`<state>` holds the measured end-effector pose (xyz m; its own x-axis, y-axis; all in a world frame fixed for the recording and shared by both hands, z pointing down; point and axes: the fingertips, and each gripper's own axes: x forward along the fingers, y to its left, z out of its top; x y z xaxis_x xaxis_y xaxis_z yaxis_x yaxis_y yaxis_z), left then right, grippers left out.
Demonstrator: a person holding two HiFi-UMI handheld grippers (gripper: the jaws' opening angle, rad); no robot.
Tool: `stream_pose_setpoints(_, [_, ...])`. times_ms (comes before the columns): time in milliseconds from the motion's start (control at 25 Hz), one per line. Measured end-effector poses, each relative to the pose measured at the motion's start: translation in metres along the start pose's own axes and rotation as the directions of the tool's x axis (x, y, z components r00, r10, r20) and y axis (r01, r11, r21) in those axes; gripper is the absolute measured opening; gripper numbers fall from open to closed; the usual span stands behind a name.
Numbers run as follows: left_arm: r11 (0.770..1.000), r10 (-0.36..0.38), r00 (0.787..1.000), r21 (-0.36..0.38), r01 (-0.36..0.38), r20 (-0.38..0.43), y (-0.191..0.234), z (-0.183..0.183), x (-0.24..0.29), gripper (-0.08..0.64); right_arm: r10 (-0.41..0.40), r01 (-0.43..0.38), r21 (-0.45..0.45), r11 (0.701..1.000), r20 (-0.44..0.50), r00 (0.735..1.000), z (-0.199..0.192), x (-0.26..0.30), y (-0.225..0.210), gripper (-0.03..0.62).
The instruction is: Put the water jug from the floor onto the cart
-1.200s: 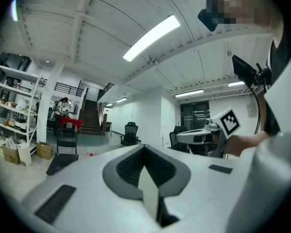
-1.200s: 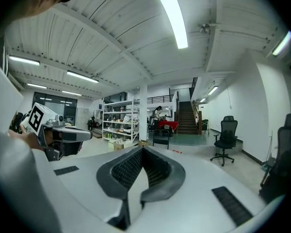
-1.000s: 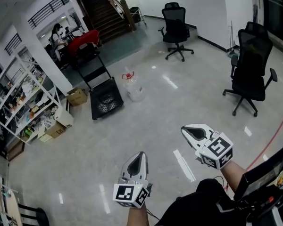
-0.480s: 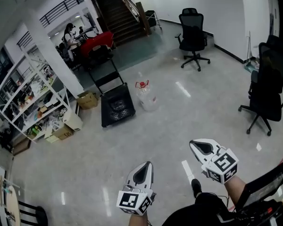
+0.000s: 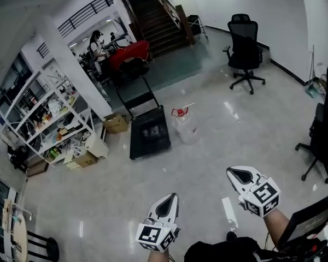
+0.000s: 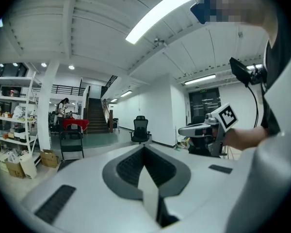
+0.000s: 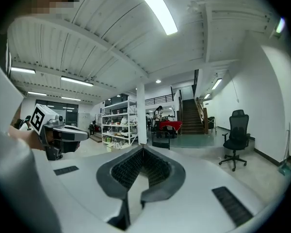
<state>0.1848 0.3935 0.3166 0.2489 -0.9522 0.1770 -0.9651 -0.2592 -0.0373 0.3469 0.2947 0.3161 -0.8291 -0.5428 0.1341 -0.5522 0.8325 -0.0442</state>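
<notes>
the right claw (image 7: 143, 148) has its jaws pressed together, nothing between them. at nine o'clock the left claw (image 7: 85, 135) shows, held about level. past the tip stands a white pillar (image 7: 141, 118), with shelves (image 7: 118, 123) at eleven, a staircase (image 7: 189, 115) at one and an office chair (image 7: 238, 123) at three.

I count one water jug (image 5: 185, 127), one cart (image 5: 149, 136), two office chairs, far chair (image 5: 246, 47) and near chair (image 5: 327, 125), one shelving rack (image 5: 46, 119), two tools: left tool (image 5: 167, 198), right tool (image 5: 235, 172).
</notes>
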Motion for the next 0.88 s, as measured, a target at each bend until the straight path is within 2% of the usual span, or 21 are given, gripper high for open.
stream_pose_setpoints(120, [1.000, -0.003, 1.000, 0.000, 0.003, -0.013, 0.017, 0.006, 0.028, 0.000, 0.024, -0.024, 0.010, 1.000, -0.011, 1.000, 0.004, 0.028, -0.019, 0.002])
stream_pose_setpoints(320, [0.999, -0.011, 1.000, -0.031, 0.010, -0.019, 0.066, -0.004, 0.075, 0.000, 0.036, -0.036, 0.009, 0.999, -0.020, 0.999, 0.001, 0.087, -0.038, 0.002])
stream_pose_setpoints(480, [0.995, -0.086, 0.996, -0.050, 0.086, 0.002, 0.103, -0.007, 0.122, 0.000, 0.018, -0.018, -0.006, 1.000, -0.031, 0.999, 0.002, 0.145, -0.057, 0.002])
stream_pose_setpoints(880, [0.987, -0.149, 0.988, -0.050, 0.150, 0.030, 0.246, 0.004, 0.207, 0.000, -0.043, 0.043, -0.024, 0.999, -0.023, 0.999, 0.033, 0.303, -0.091, 0.002])
